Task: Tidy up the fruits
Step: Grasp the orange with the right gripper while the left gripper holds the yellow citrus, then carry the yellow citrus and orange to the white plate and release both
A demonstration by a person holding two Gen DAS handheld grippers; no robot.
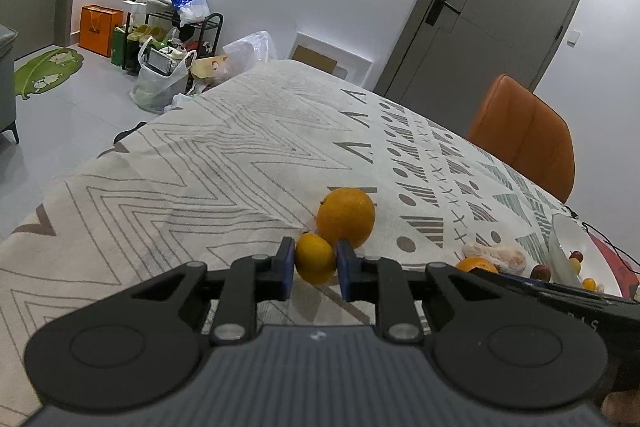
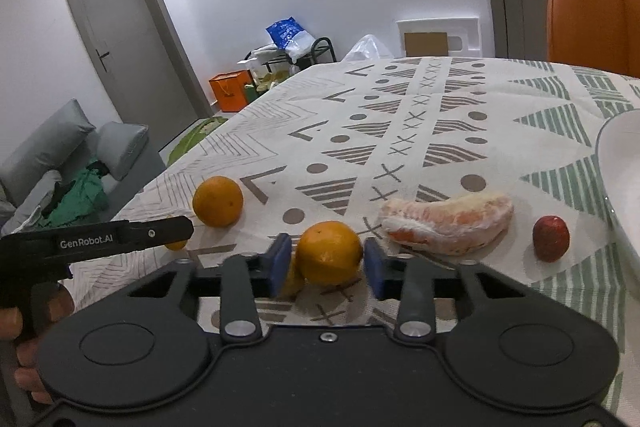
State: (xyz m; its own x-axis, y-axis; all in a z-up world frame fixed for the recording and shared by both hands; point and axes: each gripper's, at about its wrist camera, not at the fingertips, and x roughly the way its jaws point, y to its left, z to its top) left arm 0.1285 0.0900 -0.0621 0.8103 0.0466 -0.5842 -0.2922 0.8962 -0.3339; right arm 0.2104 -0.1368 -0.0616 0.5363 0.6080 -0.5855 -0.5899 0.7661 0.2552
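Note:
In the left wrist view my left gripper (image 1: 315,269) is shut on a small yellow-orange citrus (image 1: 315,259) that rests on the patterned tablecloth (image 1: 200,167). A larger orange (image 1: 346,217) touches it from behind. In the right wrist view my right gripper (image 2: 327,267) is shut on a medium orange (image 2: 329,253), its blue pads (image 2: 280,263) against the orange's sides. Another small yellow fruit (image 2: 291,285) peeks out under the left pad. A peeled citrus segment (image 2: 448,223) and a small red fruit (image 2: 551,238) lie to the right. The larger orange (image 2: 218,201) sits at the left.
A white bowl (image 2: 618,179) stands at the table's right edge; the left wrist view shows small fruits inside that bowl (image 1: 560,251). An orange chair (image 1: 524,139) stands behind the table. Bags and a rack (image 1: 168,39) crowd the far floor. A person's hand (image 2: 24,347) holds the left tool.

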